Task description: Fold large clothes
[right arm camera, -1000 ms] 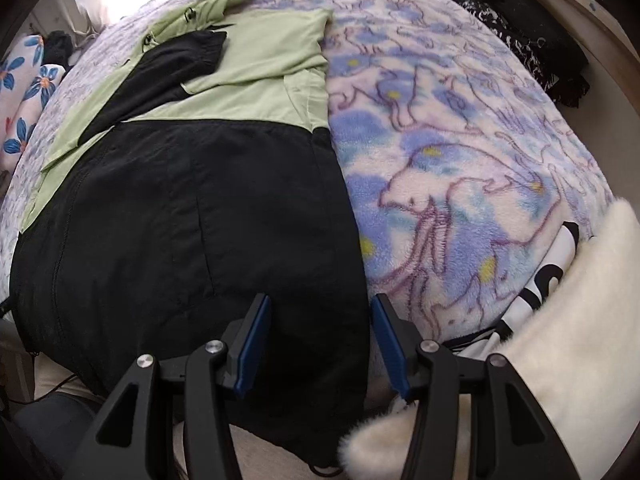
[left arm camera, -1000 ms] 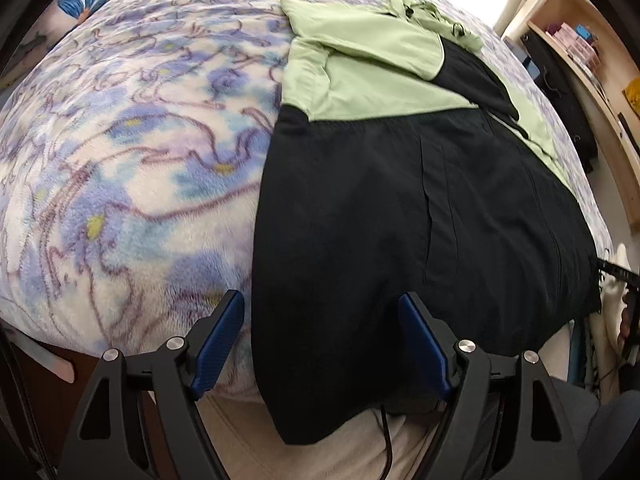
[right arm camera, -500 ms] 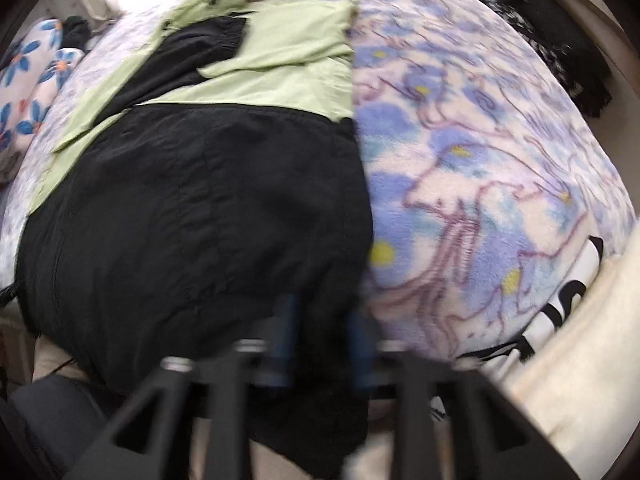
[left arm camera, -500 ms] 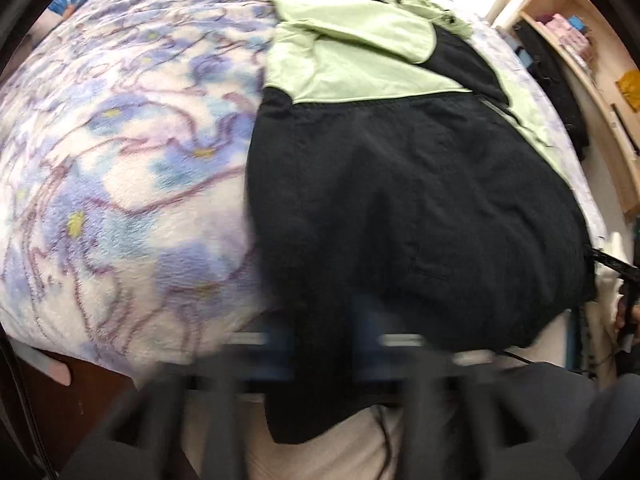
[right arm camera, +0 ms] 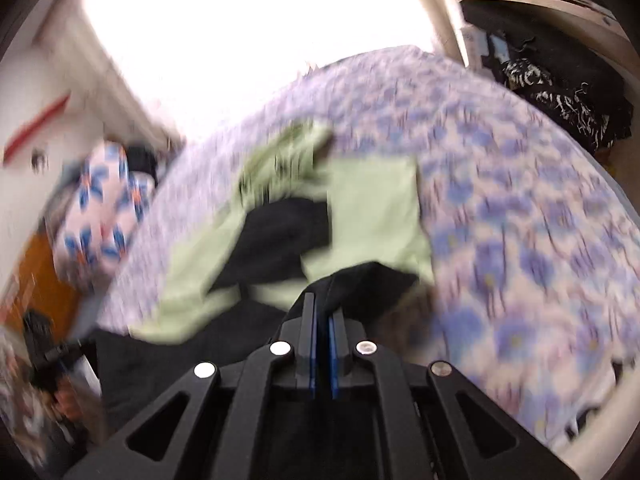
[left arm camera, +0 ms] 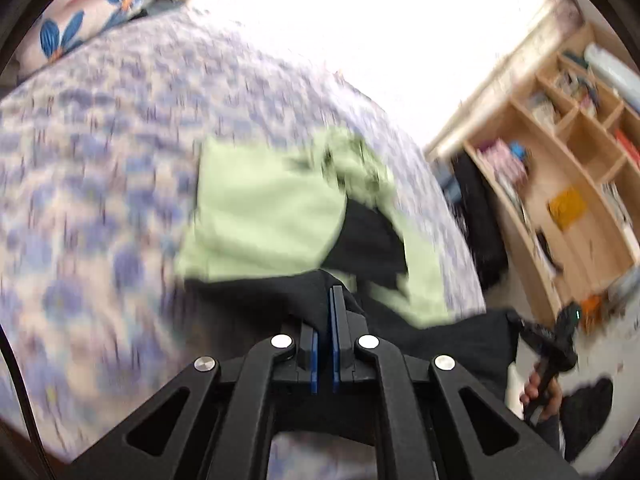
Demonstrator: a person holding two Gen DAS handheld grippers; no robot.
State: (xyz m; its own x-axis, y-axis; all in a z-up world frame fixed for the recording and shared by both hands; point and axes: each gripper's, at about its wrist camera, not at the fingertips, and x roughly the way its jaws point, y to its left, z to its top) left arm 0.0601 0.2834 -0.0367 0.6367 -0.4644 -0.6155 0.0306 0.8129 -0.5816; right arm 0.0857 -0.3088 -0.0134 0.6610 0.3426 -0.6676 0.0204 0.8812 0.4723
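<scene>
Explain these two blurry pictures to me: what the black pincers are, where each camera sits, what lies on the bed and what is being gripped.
No robot here: a person holds a black two-finger gripper in each hand, and a wide-angle camera on each looks forward along its fingers. One picture is taken from the left gripper, the other from the right gripper. At the right edge of the left view you can see the person's other hand on its handle.

On the blue and purple flowered fleece blanket lies a large black and pale green jacket, already partly folded. Both grippers are shut on its black hem, one at each lower corner, and the cloth is raised off the bed. A wooden shelf unit stands beside the bed, and a white pillow with blue flowers lies at the far end. The blur comes from quick movement.
</scene>
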